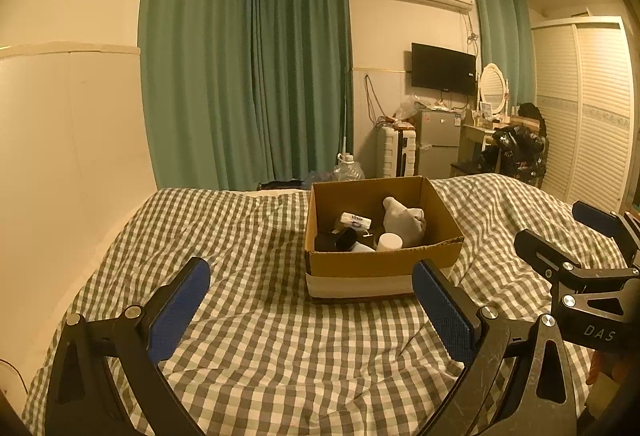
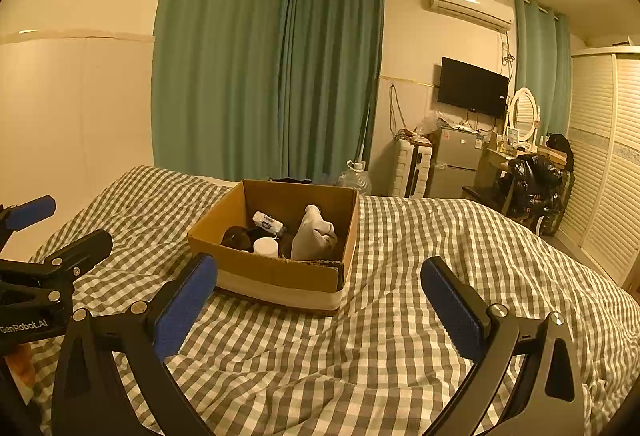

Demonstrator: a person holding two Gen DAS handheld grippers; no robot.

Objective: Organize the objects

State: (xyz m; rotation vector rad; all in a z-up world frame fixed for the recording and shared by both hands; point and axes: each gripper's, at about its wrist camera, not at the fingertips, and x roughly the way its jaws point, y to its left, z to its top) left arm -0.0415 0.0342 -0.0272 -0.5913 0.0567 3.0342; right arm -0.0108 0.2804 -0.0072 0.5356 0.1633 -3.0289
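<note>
An open cardboard box (image 1: 360,264) (image 2: 276,274) sits on the checked bedspread (image 1: 256,348) (image 2: 380,336). Inside it lie a grey-white sock bundle (image 1: 402,222) (image 2: 314,234), a small tissue pack (image 1: 356,222) (image 2: 268,223), a white round lid (image 1: 389,241) (image 2: 266,246) and dark items (image 1: 336,240) (image 2: 236,236). My left gripper (image 1: 316,288) is open and empty, hovering in front of the box. My right gripper (image 2: 320,288) is open and empty, just before the box. Each gripper shows at the edge of the other's view (image 1: 568,236) (image 2: 48,224).
Green curtains (image 1: 248,76) hang behind the bed. A clear water jug (image 2: 356,178) stands on the floor past the bed. A suitcase (image 2: 412,168), small fridge (image 2: 456,160), wall TV (image 2: 472,86), dressing table and wardrobe (image 2: 604,156) are at the far right.
</note>
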